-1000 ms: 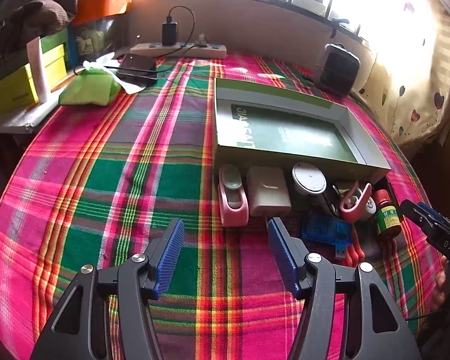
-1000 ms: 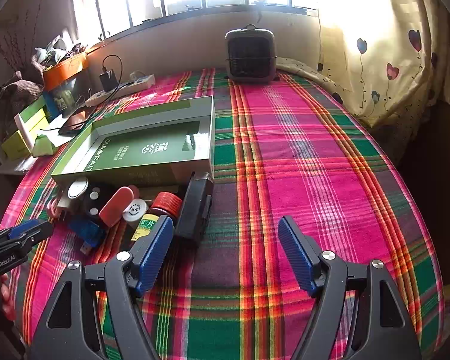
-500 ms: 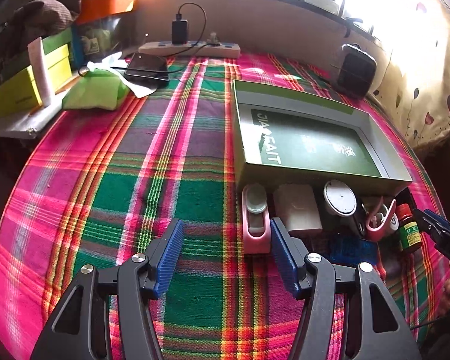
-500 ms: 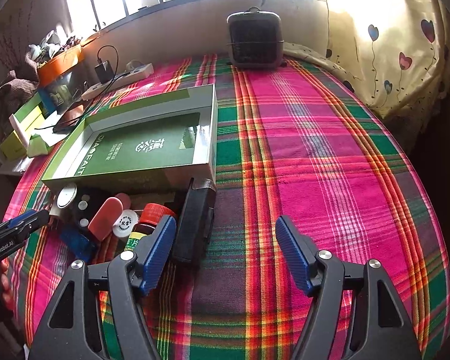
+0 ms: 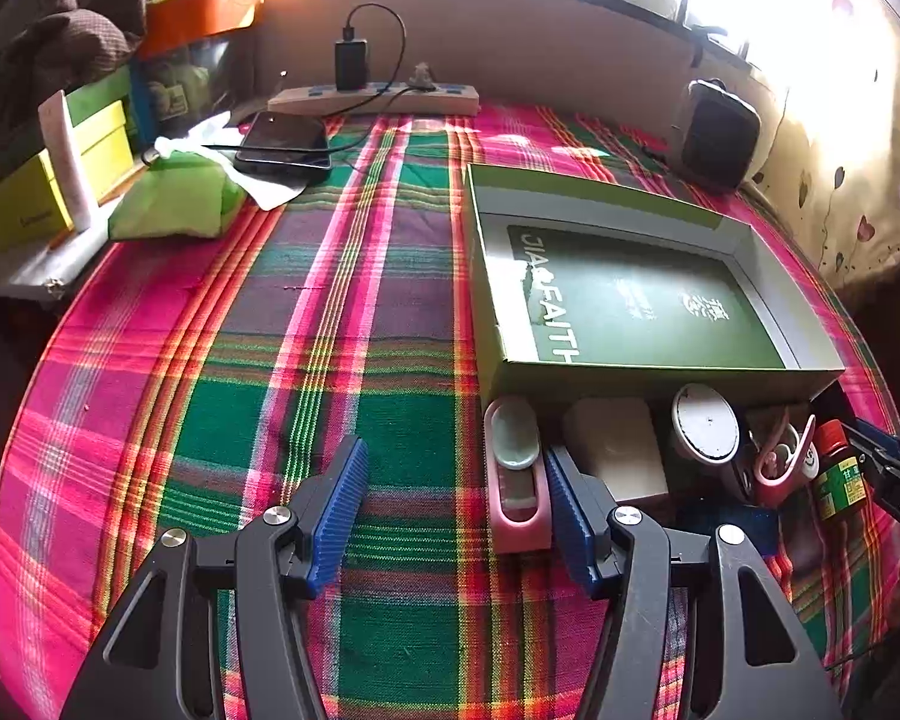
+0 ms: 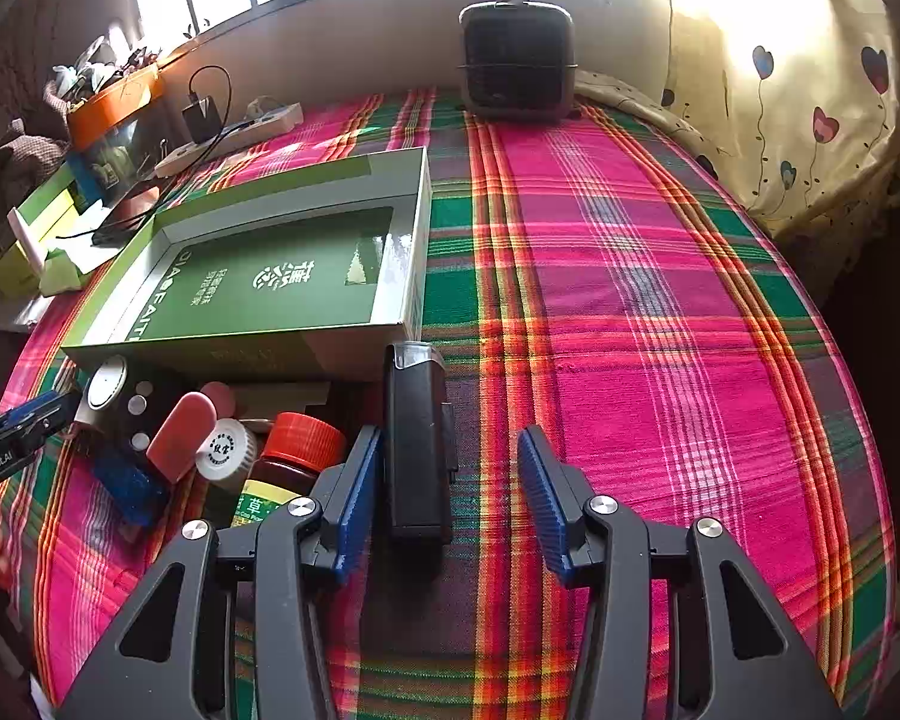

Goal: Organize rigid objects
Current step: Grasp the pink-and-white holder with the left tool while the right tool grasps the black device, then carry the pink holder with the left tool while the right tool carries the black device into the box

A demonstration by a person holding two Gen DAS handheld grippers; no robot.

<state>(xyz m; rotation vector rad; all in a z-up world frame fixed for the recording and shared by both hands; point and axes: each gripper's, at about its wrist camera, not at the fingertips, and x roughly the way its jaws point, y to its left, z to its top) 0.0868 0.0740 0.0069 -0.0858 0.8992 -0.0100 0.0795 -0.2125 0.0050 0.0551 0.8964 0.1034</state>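
A row of small things lies against the near wall of an open green box (image 5: pixel 492 276) on the plaid cloth. In the left wrist view my left gripper (image 5: pixel 453 516) is open. A pink case (image 5: pixel 513 480) lies between its fingers, close to the right one. Beside the case are a white block (image 5: pixel 615 450), a round white-lidded tin (image 5: pixel 705 423) and a red-capped brown bottle (image 5: pixel 837 474). In the right wrist view my right gripper (image 6: pixel 450 501) is closing around a black oblong device (image 6: pixel 417 438). The left pad is beside the device and a gap remains on the right.
A dark fan heater (image 6: pixel 516 60) stands at the far edge by the wall. A power strip (image 5: pixel 378 99), a phone (image 5: pixel 285 147), a green pouch (image 5: pixel 174 198) and a yellow box (image 5: pixel 48 192) sit at the far left. A heart-print curtain (image 6: pixel 810 120) hangs on the right.
Both grippers have moved forward to the row of objects. The right jaws have narrowed around the black device. The pink case now lies between the left fingers.
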